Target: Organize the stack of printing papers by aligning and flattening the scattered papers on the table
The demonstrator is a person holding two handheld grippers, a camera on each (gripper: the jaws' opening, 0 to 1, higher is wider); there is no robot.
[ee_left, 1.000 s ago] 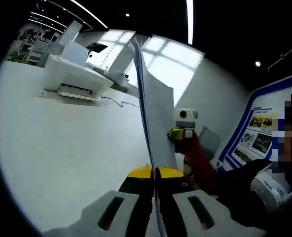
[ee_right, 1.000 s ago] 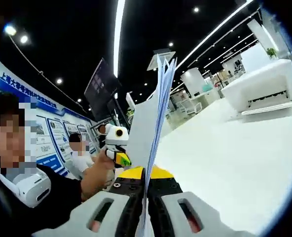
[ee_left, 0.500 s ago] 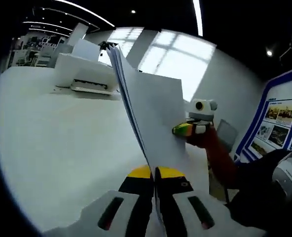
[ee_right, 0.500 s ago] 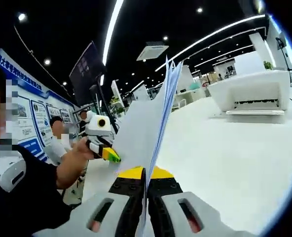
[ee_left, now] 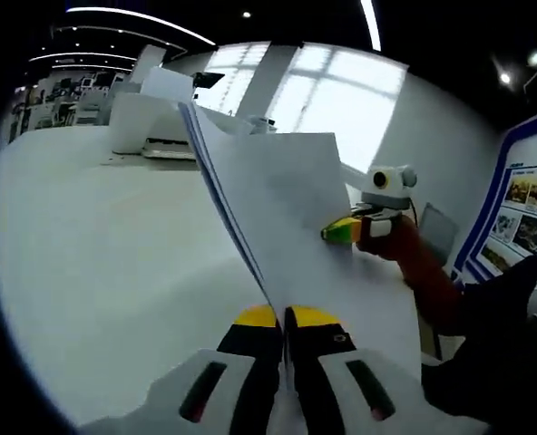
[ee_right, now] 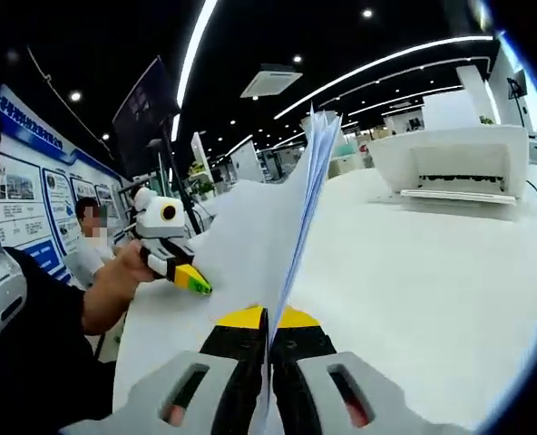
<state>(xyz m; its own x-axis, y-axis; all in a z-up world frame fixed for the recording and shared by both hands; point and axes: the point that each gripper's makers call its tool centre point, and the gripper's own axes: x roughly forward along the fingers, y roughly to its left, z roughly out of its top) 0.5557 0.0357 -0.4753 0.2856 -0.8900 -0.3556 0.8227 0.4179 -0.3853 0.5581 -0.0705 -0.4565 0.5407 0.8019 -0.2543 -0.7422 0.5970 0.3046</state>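
White printing papers [ee_left: 282, 204] stand on edge above the counter [ee_left: 96, 245], pinched from two sides. In the left gripper view the left hand-held gripper [ee_left: 285, 340] has its jaws closed tight on the lower edge of the stack, the sheets rising from between them and fanning slightly at the top. Further along the same stack, the right hand-held gripper [ee_left: 341, 231] grips the paper's side edge with its yellow-green tip, held by a hand [ee_left: 391, 237] on a forearm that reaches in from the right.

In the right gripper view the right hand-held gripper [ee_right: 268, 340] is likewise clamped shut on the papers [ee_right: 268, 236], and the left hand-held gripper [ee_right: 189, 279] comes in from the left, its tip pressed on the sheet, carried by a hand [ee_right: 128, 267] with the arm bent.

Compared with a second ago, the stack leans lower toward the counter rather than standing nearly upright, and the far gripper sits lower in each view. A white printer [ee_right: 454, 163] stands on the counter behind.
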